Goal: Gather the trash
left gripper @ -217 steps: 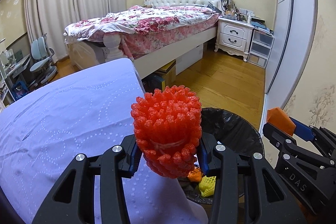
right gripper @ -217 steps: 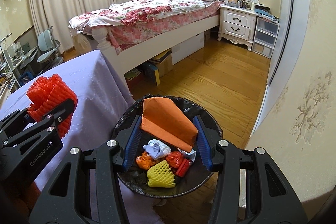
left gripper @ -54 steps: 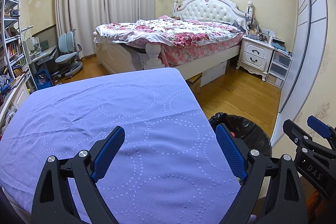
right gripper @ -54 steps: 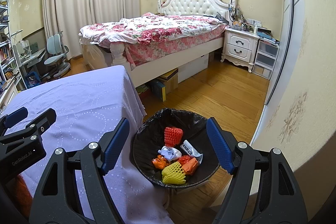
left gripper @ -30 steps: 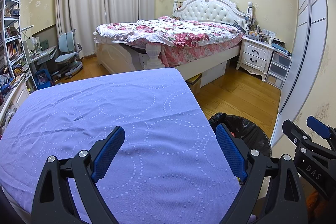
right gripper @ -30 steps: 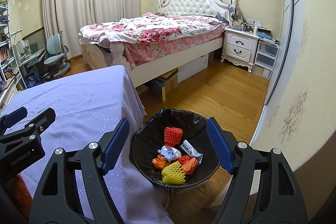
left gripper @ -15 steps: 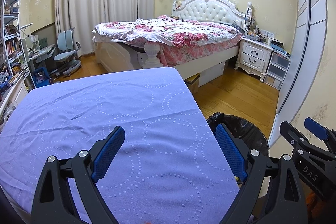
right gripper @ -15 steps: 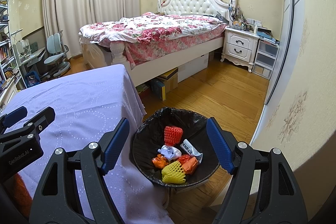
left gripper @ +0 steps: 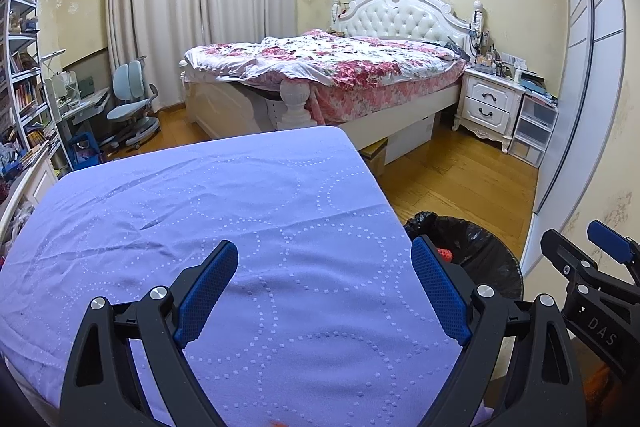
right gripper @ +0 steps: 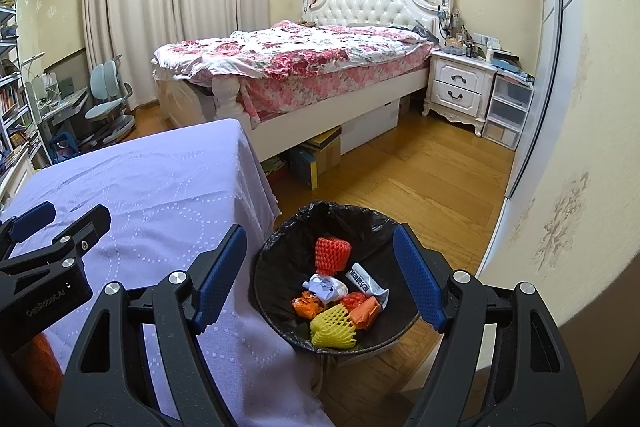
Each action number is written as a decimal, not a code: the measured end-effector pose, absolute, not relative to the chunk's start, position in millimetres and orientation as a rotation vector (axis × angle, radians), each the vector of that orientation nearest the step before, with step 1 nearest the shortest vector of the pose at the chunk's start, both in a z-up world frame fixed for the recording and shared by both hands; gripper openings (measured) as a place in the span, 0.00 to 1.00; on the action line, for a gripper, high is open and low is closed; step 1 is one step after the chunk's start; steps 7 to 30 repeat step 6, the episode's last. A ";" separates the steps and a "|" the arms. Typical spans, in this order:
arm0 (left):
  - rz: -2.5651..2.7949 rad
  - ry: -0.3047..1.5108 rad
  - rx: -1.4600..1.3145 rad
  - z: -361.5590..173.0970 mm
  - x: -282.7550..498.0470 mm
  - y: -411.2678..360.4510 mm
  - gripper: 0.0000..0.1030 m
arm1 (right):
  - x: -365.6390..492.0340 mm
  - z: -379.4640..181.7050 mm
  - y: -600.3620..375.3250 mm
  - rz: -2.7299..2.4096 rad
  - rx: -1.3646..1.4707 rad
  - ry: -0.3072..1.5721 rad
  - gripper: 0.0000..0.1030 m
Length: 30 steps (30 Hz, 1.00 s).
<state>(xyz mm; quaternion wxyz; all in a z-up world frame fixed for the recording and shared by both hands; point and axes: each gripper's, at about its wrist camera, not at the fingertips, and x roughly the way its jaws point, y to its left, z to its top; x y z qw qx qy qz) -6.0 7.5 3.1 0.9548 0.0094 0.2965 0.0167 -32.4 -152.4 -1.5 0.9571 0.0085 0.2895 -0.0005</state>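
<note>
Table (left gripper: 224, 211), under a lilac cloth: nothing lies on the visible part in either view. Seven seconds back the left gripper carried a red foam net over this cloth; the surface is now bare, so collection looks finished or close to it. A small orange smear at the bottom edge of the left view is too cut off to identify.

Bin (right gripper: 280, 267), black liner, on the floor just beside the table's right corner. It holds all the trash in sight: red net (right gripper: 332, 254), yellow net (right gripper: 333, 329), white wad (right gripper: 324, 287), a wrapper (right gripper: 366, 281), orange scraps (right gripper: 362, 310). The red net and the orange piece the right gripper held earlier are now inside.

Left gripper (left gripper: 324, 291): jaws wide apart, nothing between, poised over the cloth. Unchanged over the last two seconds.

Right gripper (right gripper: 320, 283): jaws apart, empty, framing the bin from above. Likewise unchanged.

Judgement: both drops are complete; the next move is a sweep for leftovers.
</note>
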 end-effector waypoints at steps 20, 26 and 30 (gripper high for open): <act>0.075 0.630 0.015 -4.6 1.8 27.2 0.86 | -24.8 -9.0 -142.2 0.026 0.007 0.608 0.74; 0.075 0.630 0.015 -4.6 1.8 27.2 0.86 | -24.8 -9.0 -142.2 0.026 0.007 0.608 0.74; 0.075 0.630 0.015 -4.6 1.8 27.2 0.86 | -24.8 -9.0 -142.2 0.026 0.007 0.608 0.74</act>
